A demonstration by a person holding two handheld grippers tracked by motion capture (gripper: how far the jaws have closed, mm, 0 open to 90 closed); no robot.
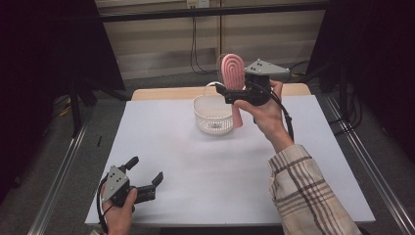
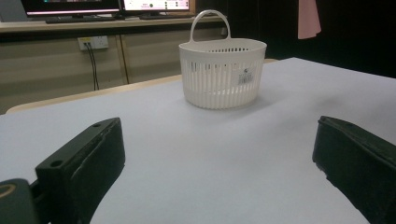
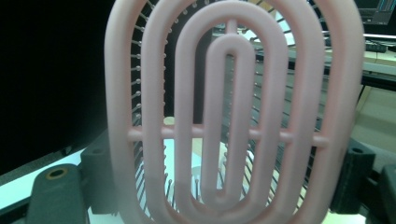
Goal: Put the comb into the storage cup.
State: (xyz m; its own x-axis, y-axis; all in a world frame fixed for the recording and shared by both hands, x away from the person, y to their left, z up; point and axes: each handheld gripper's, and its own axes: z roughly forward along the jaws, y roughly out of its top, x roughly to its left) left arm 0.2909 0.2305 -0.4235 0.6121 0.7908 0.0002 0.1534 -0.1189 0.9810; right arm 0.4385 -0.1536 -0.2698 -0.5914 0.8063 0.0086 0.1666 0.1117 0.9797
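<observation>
A pink vented hairbrush [image 1: 232, 73] is held upright in the air, its head up and its handle hanging down beside the white basket [image 1: 212, 113]. My right gripper [image 1: 230, 93] is shut on the brush just above the basket's right rim. In the right gripper view the brush's looped pink back [image 3: 233, 116] stands close before the lens, bristles pointing away. My left gripper [image 1: 146, 172] rests on the white table near its front left corner, open with nothing between its jaws. In the left gripper view the slatted basket [image 2: 222, 74] with its handle stands ahead, and the brush's pink handle tip [image 2: 308, 18] hangs at the top right.
The white sheet [image 1: 220, 166] covers the table, whose wooden edge [image 1: 161, 93] shows at the back. Metal rails [image 1: 63, 161] run along both sides. Behind the table are a wall with cables [image 1: 195, 44] and, in the left gripper view, a desk with monitors [image 2: 93, 7].
</observation>
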